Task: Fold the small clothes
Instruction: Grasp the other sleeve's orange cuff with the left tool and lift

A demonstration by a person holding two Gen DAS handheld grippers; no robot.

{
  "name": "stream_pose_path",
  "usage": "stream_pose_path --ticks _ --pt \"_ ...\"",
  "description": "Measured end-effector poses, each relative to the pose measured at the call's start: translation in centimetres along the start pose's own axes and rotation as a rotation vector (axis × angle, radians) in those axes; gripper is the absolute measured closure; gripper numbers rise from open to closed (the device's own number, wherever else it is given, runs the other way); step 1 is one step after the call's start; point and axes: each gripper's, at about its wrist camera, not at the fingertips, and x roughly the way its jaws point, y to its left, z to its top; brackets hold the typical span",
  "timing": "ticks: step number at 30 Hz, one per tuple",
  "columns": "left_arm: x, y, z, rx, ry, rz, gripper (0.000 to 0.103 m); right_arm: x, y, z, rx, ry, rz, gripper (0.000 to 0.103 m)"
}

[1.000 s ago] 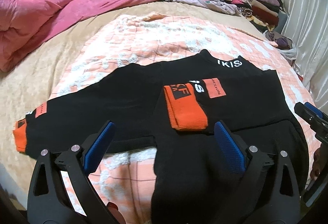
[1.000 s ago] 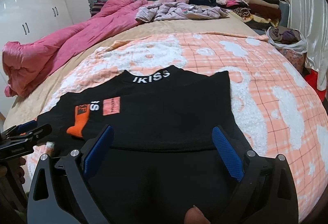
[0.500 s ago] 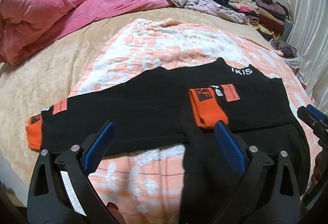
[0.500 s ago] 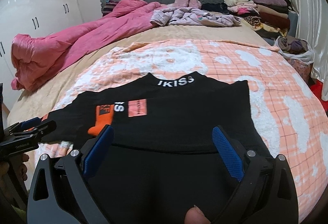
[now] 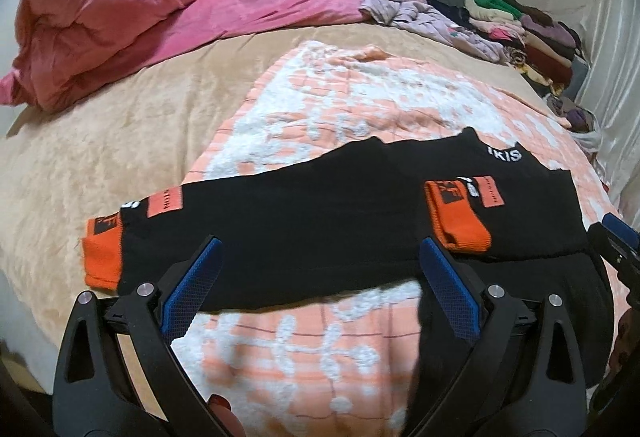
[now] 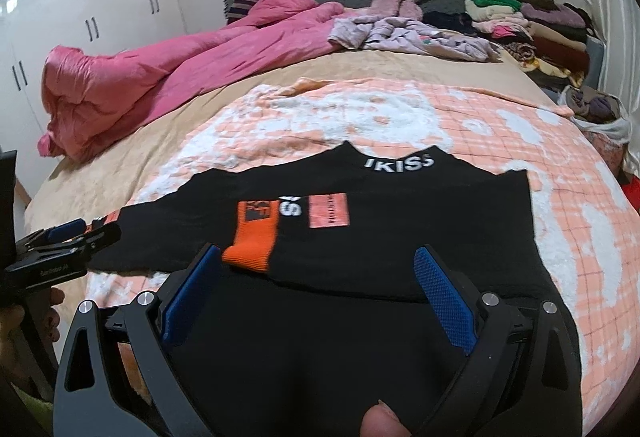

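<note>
Two grippers hover over a black top (image 5: 320, 221) spread on a peach-and-white blanket (image 5: 360, 105) on a bed. The left gripper (image 5: 320, 285) has its blue pads wide apart with nothing between them, poised above the lower edge of the outstretched left sleeve. That sleeve runs toward 9 o'clock in the left wrist view and ends in an orange cuff (image 5: 102, 257) near the blanket's edge. The right sleeve is folded in across the chest, its orange cuff (image 5: 458, 223) lying flat on the black fabric at about 2 o'clock from the left gripper. White "IKISS" lettering (image 6: 400, 162) marks the collar, toward 12 o'clock in the right wrist view.

The right gripper (image 6: 320, 293) is likewise spread wide and empty, above the body of the top near its hem end. In that view the folded cuff (image 6: 252, 237) sits at 11 o'clock, just beyond the left pad, and the left gripper (image 6: 60, 245) shows at 9 o'clock beside the stretched sleeve.

Farther back, at 10 to 11 o'clock, lies a crumpled pink duvet (image 6: 160, 69); a lilac garment (image 6: 408, 33) lies at 12 o'clock, and a stack of clothes (image 6: 528, 25) sits at 1 o'clock. White wardrobes (image 6: 80, 9) stand at upper left.
</note>
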Motion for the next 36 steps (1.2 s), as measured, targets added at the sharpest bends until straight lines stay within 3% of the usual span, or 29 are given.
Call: stream_pose_path --ticks 23,36 --pt "-0.6 9.3 -0.9 -0.167 -0.015 0.142 0.011 3.1 10.0 0.7 -0.174 0.045 0.148 0.006" --pt "0.0 13.8 -2.1 -0.262 0.005 0.21 0.011 4.7 13.9 0.9 -0.252 0.066 0.188 0.006"
